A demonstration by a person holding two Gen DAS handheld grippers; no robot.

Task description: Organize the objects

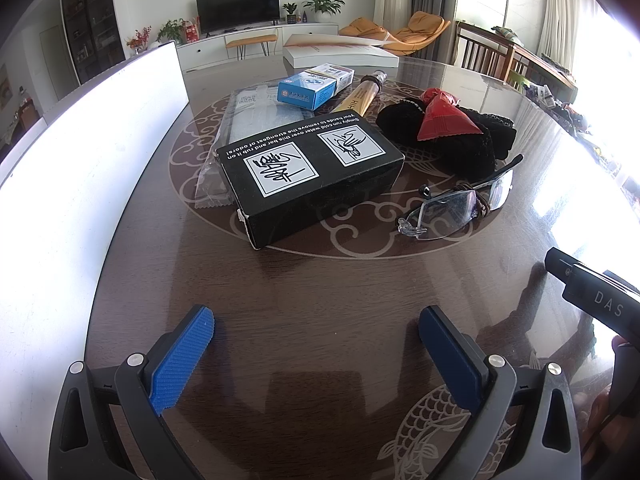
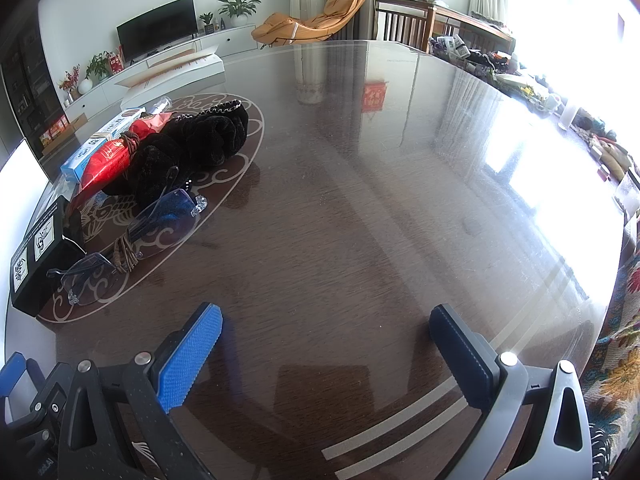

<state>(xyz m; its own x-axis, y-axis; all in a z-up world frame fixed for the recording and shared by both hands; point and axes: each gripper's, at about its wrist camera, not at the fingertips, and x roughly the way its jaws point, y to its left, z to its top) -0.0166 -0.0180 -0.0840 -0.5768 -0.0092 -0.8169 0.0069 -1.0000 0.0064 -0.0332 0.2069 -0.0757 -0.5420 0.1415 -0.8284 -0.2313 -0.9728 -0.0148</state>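
Note:
On the round dark wooden table (image 1: 320,300) lies a cluster of objects. A black box (image 1: 308,184) with white pictograms lies nearest my left gripper (image 1: 316,328), which is open and empty a short way in front of it. Clear glasses (image 1: 460,204) rest to the box's right, beside a black fuzzy cloth (image 1: 452,136) with a red packet (image 1: 440,120) on top. A blue and white box (image 1: 316,88) and a gold tube (image 1: 360,98) lie behind. My right gripper (image 2: 324,332) is open over bare table, right of the glasses (image 2: 132,240) and black cloth (image 2: 192,148).
A white board or box wall (image 1: 80,152) stands along the table's left side. A flat white box (image 1: 340,54) lies at the far edge. A clear plastic sleeve (image 1: 248,120) is under the black box. Chairs and cluttered items (image 2: 480,52) line the far right.

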